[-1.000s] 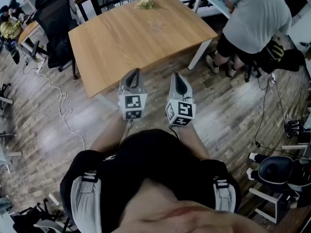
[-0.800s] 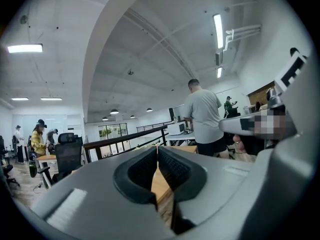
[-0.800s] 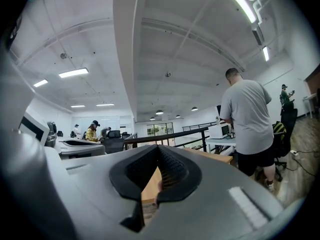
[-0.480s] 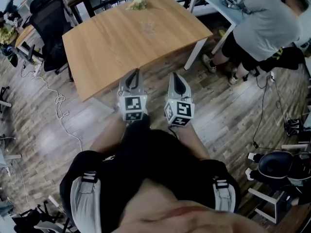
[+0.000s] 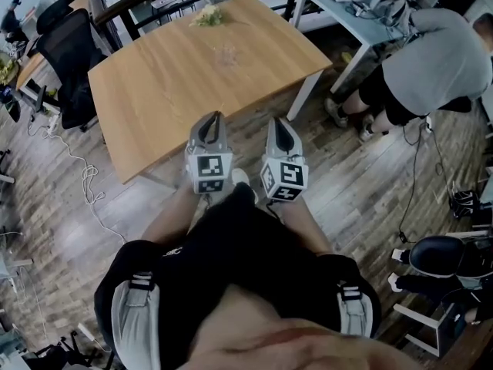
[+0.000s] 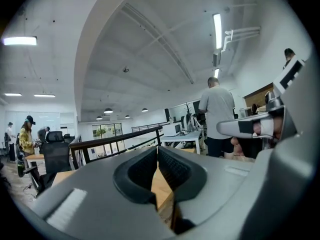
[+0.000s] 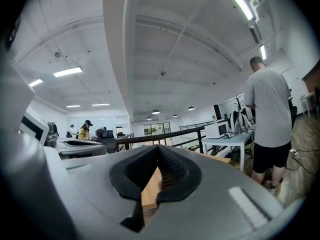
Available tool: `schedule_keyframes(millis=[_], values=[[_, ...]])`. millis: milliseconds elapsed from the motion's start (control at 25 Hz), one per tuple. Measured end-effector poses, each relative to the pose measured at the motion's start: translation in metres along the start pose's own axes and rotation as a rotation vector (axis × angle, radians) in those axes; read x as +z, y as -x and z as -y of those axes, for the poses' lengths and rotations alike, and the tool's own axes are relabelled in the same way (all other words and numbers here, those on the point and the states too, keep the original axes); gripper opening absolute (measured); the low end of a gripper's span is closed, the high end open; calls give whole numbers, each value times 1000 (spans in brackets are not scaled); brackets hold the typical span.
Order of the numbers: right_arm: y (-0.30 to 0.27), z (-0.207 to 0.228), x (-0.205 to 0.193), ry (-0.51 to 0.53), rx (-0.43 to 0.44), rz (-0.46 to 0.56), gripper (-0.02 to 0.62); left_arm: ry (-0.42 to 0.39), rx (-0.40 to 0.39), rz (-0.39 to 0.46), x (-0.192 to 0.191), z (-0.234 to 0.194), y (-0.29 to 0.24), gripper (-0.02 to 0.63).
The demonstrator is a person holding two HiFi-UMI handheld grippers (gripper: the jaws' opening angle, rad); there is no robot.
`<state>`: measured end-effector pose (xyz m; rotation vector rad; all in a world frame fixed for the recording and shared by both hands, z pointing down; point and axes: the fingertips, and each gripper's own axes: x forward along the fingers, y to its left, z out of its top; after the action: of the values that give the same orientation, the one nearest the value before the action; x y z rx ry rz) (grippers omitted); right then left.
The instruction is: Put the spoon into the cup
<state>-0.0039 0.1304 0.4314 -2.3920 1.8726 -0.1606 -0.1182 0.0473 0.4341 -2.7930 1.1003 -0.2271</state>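
Observation:
A wooden table (image 5: 169, 83) stands ahead in the head view. Near its far middle sits a small clear cup (image 5: 225, 52), faint at this distance. A pale yellow-green bunch (image 5: 206, 15) lies at the far edge. No spoon can be made out. Both grippers are held close to my body over the wooden floor, short of the table. The left gripper (image 5: 209, 122) (image 6: 157, 151) is shut with nothing between its jaws. Beside it, the right gripper (image 5: 282, 126) (image 7: 159, 153) is also shut and empty. The tabletop shows as a sliver between each pair of jaws.
A black office chair (image 5: 65, 45) stands left of the table, with cables (image 5: 85, 176) on the floor below it. A person in a grey shirt (image 5: 439, 60) bends over a white desk (image 5: 339, 6) at the right. Black equipment (image 5: 443, 257) sits at the lower right.
The table has slid left and slightly nearer in the head view, and the person in grey has shifted right. Both grippers stay shut in the same place before my body.

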Motion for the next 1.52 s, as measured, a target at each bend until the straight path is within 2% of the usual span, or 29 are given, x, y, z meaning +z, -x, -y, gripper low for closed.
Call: schedule_keyframes(millis=[560,840,1160,1520], values=[[-112,66,11,15,-24,-8,0,-5,-37,-6,11,-12,-142,21],[-186,86,24,23,-8,-16,0,-13,-40,0,26,-33,-217,21],[-274,106,25,46,9,-45,0,16,-31,-13,22,-61,-302,21],[-333,114,20,25,48,-68,0,23,14,-4,27,-88,-350,21]])
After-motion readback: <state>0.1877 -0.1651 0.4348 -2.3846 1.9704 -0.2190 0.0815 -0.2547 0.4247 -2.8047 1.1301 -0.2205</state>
